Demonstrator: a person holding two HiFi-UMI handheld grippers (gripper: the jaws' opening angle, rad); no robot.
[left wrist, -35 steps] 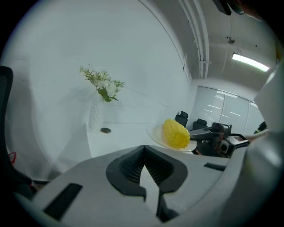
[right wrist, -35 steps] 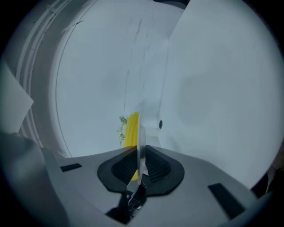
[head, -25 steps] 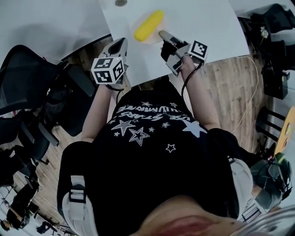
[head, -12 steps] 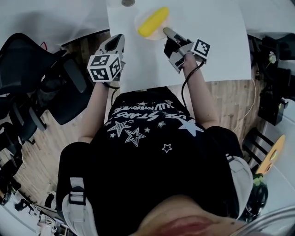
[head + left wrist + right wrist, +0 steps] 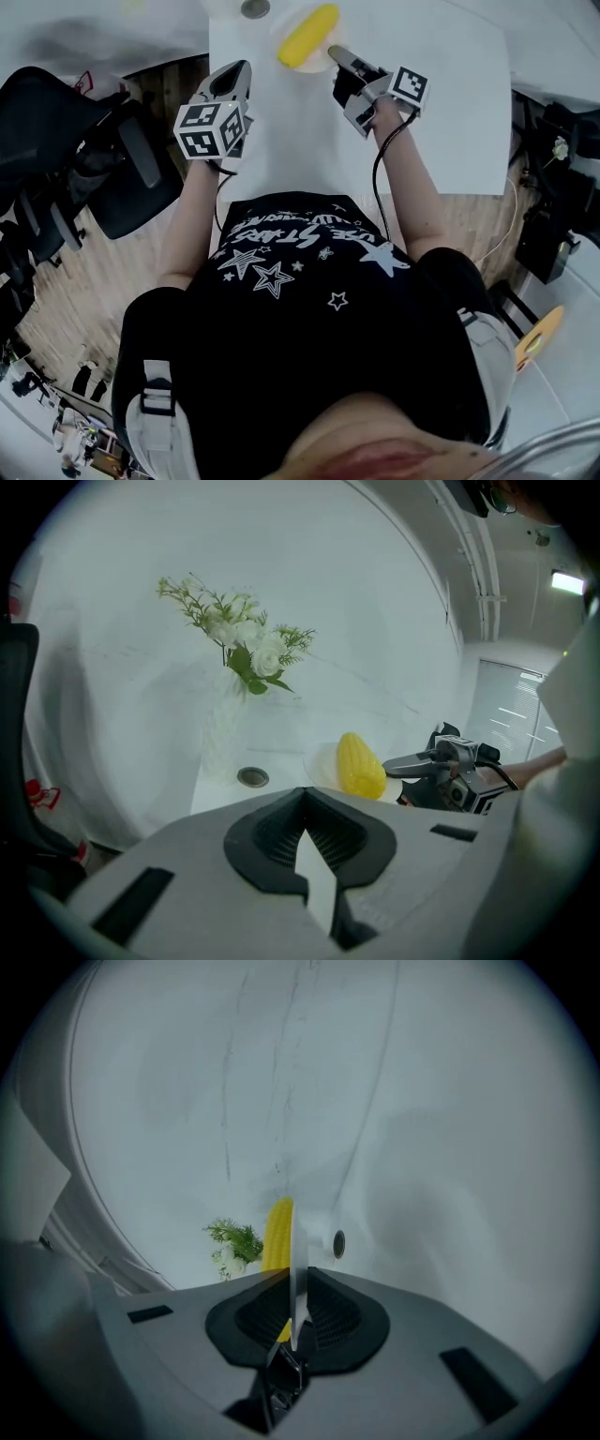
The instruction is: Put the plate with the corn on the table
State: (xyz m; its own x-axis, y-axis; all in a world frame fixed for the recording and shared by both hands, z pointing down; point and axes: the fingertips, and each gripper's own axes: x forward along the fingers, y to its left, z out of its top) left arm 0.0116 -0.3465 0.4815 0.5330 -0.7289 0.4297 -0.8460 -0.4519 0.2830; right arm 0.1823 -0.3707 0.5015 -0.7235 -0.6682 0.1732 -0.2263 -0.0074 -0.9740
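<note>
Currently the right tongs [image 5: 336, 54] are clenched on the lower-right rim of the plate [image 5: 321, 64], whose edge shows between the pads in the right gripper view. The corn [image 5: 307, 35] lies on the plate at top centre of the head view, over the white counter [image 5: 441, 94]. The left tongs [image 5: 234, 80], pressed together and empty, sit left of the plate, apart from it

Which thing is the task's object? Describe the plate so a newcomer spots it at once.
Start from the white table at the top of the head view. Toward its far edge, right of a round grey grommet, a pale plate is pinched at its rim by the right gripper. It alone carries a yellow corn cob.
</note>
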